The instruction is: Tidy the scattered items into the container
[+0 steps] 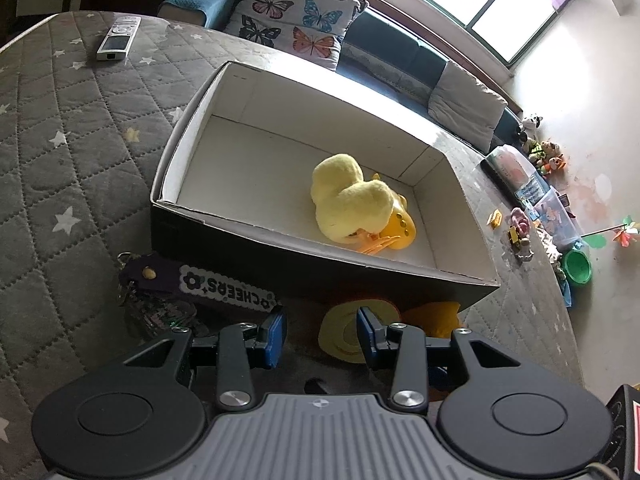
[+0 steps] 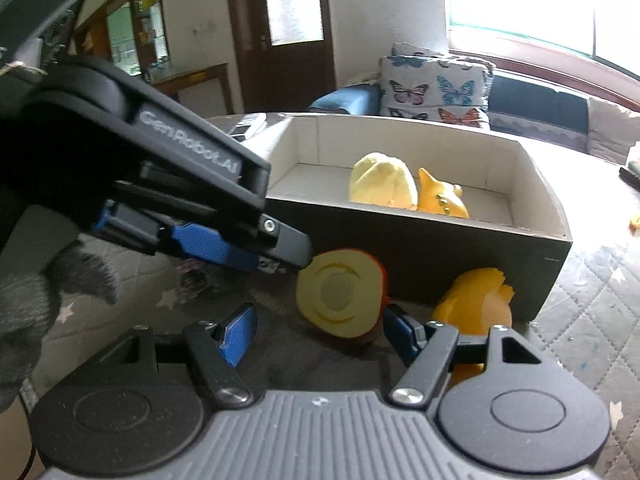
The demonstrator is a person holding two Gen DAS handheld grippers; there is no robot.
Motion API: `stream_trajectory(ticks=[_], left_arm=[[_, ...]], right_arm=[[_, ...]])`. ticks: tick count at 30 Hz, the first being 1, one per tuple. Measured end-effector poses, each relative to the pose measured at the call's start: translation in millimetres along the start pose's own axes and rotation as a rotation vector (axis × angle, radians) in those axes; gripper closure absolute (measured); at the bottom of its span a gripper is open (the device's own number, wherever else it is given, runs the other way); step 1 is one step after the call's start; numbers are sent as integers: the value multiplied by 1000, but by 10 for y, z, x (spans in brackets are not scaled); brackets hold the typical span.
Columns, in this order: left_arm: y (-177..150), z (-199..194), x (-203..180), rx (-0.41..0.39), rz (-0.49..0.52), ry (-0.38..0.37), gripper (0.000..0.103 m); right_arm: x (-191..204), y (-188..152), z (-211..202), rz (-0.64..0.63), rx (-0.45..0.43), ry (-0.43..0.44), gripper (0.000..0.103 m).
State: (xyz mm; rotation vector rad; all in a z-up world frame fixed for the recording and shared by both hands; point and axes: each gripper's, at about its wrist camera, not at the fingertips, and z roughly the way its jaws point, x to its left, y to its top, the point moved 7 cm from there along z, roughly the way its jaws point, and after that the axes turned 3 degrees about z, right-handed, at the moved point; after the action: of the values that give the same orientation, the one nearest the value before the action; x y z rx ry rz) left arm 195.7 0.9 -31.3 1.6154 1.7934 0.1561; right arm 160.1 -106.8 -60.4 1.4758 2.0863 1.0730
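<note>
A black cardboard box [image 1: 248, 248] with a white inside stands on the grey quilted surface; it also shows in the right wrist view [image 2: 460, 256]. A yellow plush duck [image 1: 348, 196] [image 2: 380, 180] and an orange toy [image 1: 400, 228] [image 2: 440, 196] lie in it. In front of the box lie a round yellow and orange toy [image 1: 344, 332] [image 2: 340, 292], an orange toy [image 1: 436, 316] [image 2: 476, 300] and a "CHEERS" keychain [image 1: 224, 288]. My left gripper [image 1: 322, 332] [image 2: 256, 256] is open, low over the round toy. My right gripper [image 2: 320, 334] is open, just before that toy.
A white remote [image 1: 119, 38] lies at the far left of the quilt. A butterfly cushion [image 1: 292, 12] and a sofa stand behind the box. Small toys [image 1: 516, 228] and a phone [image 1: 508, 168] lie at the right edge; more toys are on the floor.
</note>
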Motion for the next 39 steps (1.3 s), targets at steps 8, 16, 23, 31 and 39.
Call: stream_trajectory(ticks=[8, 16, 23, 31, 39], left_arm=[[25, 22, -4, 2, -7, -6, 62], [5, 49, -9, 12, -6, -16, 62], [-19, 22, -81, 9, 14, -34, 62], [-100, 39, -84, 26, 21, -26, 62], [-205, 72, 12, 65, 0, -26, 63]], right_arm=[[-11, 35, 128, -7, 11, -42, 42], [-5, 5, 142, -16, 18, -40, 64], [75, -26, 95, -26, 20, -14, 71], [198, -112, 16, -66, 18, 5, 72], [302, -198, -78, -74, 17, 43, 72]])
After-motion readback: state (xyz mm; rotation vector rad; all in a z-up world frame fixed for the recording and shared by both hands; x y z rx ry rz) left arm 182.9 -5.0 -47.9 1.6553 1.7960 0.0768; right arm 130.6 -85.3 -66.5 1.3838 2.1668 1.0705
